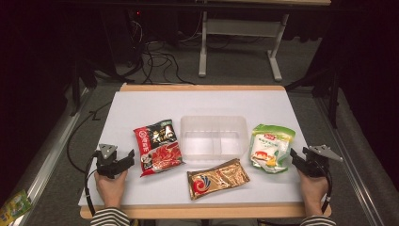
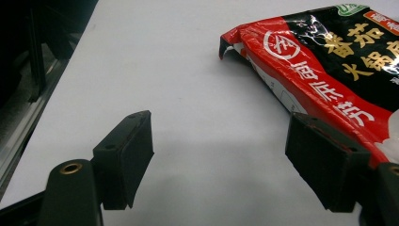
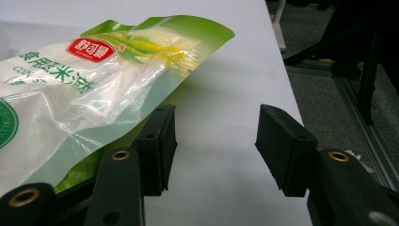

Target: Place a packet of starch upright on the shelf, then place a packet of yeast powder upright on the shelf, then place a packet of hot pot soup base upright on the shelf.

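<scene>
A clear plastic container (image 1: 214,136) with compartments sits mid-table. Left of it lies a red-and-black pouch (image 1: 157,147), in front a gold-brown sachet (image 1: 217,178), to its right a green-and-white pouch (image 1: 271,147). My left gripper (image 1: 123,159) rests on the table just left of the red-and-black pouch (image 2: 329,70), open, with bare table between its jaws. My right gripper (image 1: 296,157) sits at the right edge of the green-and-white pouch (image 3: 84,94), open; the pouch's edge lies over its left jaw, nothing between the jaws.
The white table (image 1: 141,106) has a wooden rim. Cables and a white table frame (image 1: 240,42) stand on the floor behind. A metal rail (image 3: 371,136) runs along the right side. A small packet (image 1: 14,205) lies on the floor at the lower left.
</scene>
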The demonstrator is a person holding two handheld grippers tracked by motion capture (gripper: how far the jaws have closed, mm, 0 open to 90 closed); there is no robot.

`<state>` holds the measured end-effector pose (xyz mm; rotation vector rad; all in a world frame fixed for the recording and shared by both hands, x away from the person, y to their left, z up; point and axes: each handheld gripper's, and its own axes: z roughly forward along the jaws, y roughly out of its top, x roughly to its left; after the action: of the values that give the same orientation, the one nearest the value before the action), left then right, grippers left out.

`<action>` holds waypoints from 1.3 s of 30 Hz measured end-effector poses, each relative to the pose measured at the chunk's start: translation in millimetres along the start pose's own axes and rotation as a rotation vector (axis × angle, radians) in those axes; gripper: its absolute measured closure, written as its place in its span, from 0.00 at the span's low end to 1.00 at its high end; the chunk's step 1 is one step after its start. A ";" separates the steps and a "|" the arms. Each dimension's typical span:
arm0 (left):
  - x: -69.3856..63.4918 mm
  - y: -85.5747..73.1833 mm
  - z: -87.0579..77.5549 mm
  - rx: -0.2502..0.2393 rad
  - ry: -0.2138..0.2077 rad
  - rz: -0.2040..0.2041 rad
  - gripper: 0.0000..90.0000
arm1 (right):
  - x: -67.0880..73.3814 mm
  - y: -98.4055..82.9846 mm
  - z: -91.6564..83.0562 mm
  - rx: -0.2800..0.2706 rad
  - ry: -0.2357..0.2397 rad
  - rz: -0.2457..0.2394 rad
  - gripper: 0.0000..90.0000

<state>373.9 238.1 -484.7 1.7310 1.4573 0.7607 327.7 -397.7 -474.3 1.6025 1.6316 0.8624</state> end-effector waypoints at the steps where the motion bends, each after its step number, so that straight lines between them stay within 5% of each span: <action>1: 0.0 0.0 0.2 0.000 -0.001 -0.001 0.27 | -0.1 0.0 0.0 0.001 0.000 -0.002 0.54; 18: -0.7 0.4 1.0 0.010 -0.001 0.009 0.27 | -1.7 0.6 0.7 0.008 0.002 0.010 0.53; 39: -1.0 0.8 1.9 0.019 -0.002 0.012 0.27 | -7.3 -0.4 -4.6 -0.048 0.033 0.043 0.50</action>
<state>375.7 236.8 -485.0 1.7559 1.4585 0.7534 323.7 -405.0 -472.0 1.6031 1.5928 0.9480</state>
